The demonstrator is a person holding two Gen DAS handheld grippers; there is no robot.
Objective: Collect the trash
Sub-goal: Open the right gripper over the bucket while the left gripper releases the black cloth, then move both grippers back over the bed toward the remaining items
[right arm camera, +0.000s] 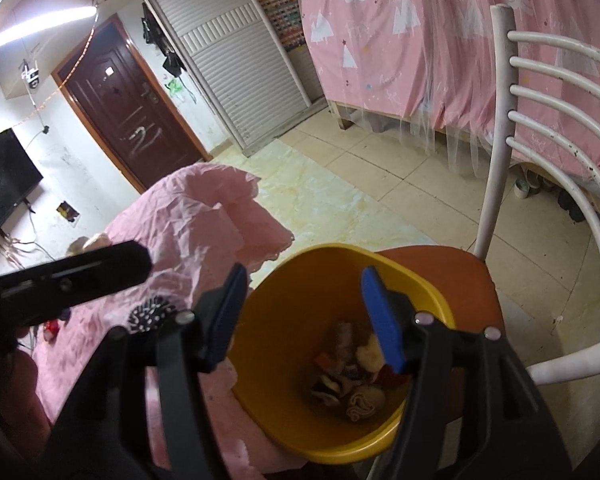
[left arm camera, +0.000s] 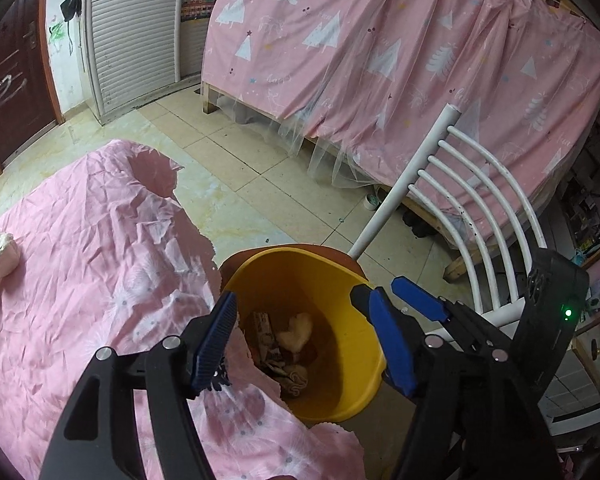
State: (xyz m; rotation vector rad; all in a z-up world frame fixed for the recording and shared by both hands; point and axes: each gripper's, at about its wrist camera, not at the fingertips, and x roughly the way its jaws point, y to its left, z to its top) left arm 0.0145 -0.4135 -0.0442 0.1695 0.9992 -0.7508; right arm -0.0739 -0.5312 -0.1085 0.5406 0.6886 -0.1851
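Yellow bin (left arm camera: pixel 340 396) sits under both hand-held grippers, left (left arm camera: pixel 304 340) and right (right arm camera: pixel 308 316), wide open, empty.

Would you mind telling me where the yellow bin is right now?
In both wrist views the yellow bin sits on the chair's brown seat, right beside the pink-covered table.

Both grippers are hanging side by side, pointing down and forward. The left gripper (left arm camera: pixel 304 340) is sitting with its blue fingers (left arm camera: pixel 392 344) spread wide, nothing between them. The right gripper (right arm camera: pixel 304 320) is doing the same, blue fingers (right arm camera: pixel 382 320) parted, gripping nothing.
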